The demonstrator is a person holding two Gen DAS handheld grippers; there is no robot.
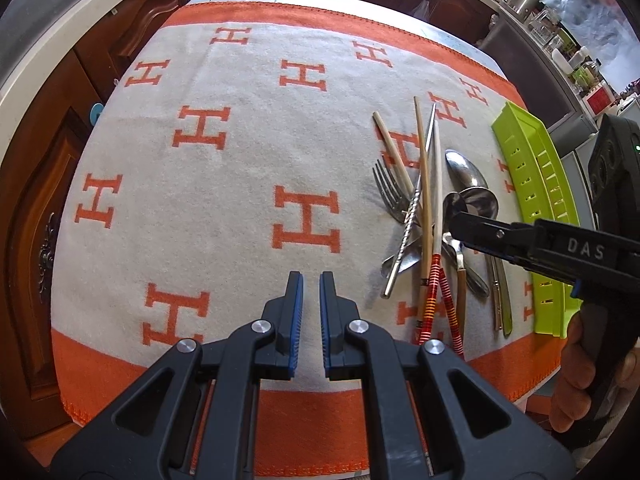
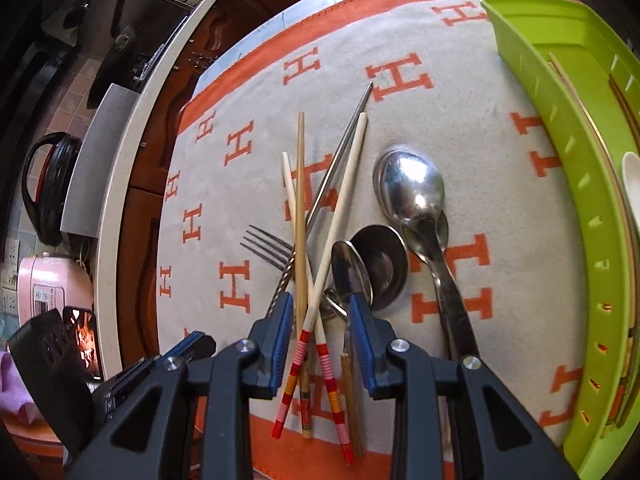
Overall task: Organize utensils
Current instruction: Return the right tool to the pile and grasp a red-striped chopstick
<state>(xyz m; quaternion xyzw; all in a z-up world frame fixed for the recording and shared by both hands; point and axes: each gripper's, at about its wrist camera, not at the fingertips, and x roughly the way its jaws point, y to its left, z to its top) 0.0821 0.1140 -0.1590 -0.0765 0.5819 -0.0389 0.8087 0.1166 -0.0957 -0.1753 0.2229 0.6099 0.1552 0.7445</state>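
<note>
Home kitchen (wooden cabinets [image 1: 60, 184], rice cooker [image 2: 52, 292]).

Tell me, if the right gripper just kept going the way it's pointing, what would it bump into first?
Most likely the crossed chopsticks with striped ends: they lie right between the open fingers of the right gripper, on top of the heap. A small spoon sits just beyond. How far off they are is hard to judge.

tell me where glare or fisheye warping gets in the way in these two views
Right wrist view: bright glare on the large spoon, and the green tray bows with the table edge. Left wrist view: the patterned cloth bulges, dark corners frame the picture, and spoon glare is milder; both views stay sharp.
</note>
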